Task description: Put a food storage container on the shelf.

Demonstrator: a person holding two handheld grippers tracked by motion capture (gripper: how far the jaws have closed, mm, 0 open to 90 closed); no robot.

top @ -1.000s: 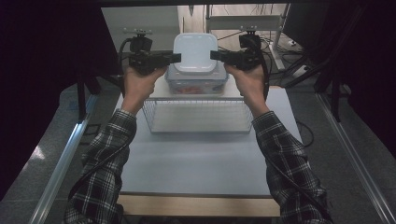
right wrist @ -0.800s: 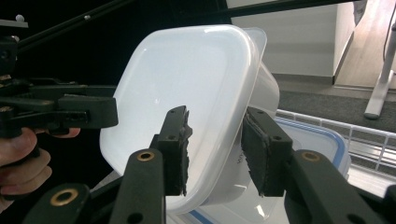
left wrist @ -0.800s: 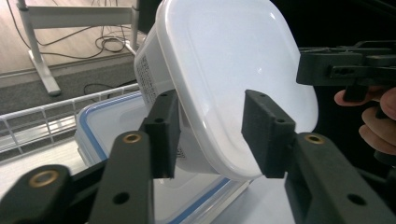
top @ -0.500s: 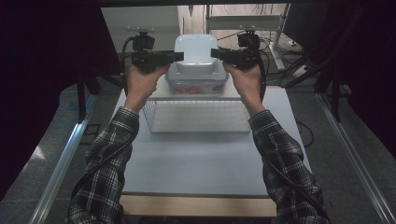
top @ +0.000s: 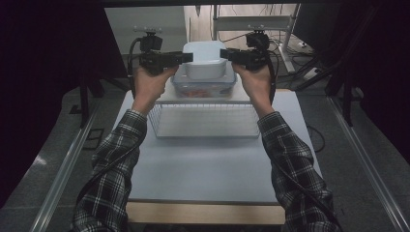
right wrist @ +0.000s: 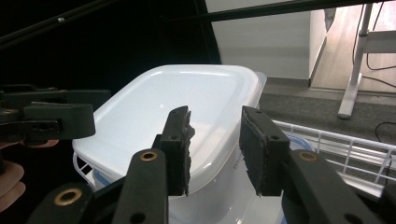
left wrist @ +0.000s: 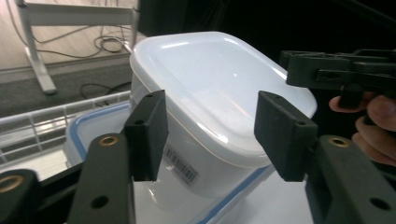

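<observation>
- Here, the table [top: 212, 169] carries everything at its far edge, its near half a bare white surface with a wooden strip along the near edge.
- A white wire basket [top: 205, 121] stands at the middle of the table toward the far edge, its rim running just in front of the stacked boxes.
- A clear box with a blue-edged lid [top: 203, 87] sits at the far edge, behind the basket; something reddish shows through its wall, too dim to name.
- The white lidded container [top: 205, 60] stands on top of that blue-edged lid, upright, a barcode label on its side wall in the left gripper view [left wrist: 182, 163].
- The left tool [top: 186, 57] comes in level from the container's left side; its jaws have just been opening and now stand apart on either side of the container's corner [left wrist: 210, 135], and the pads no longer press on it.
- The right tool [top: 226, 53] comes in level from the right side, its jaws narrow, set around the lid's rim [right wrist: 212, 154]; whether the pads press on the rim I cannot tell.
</observation>
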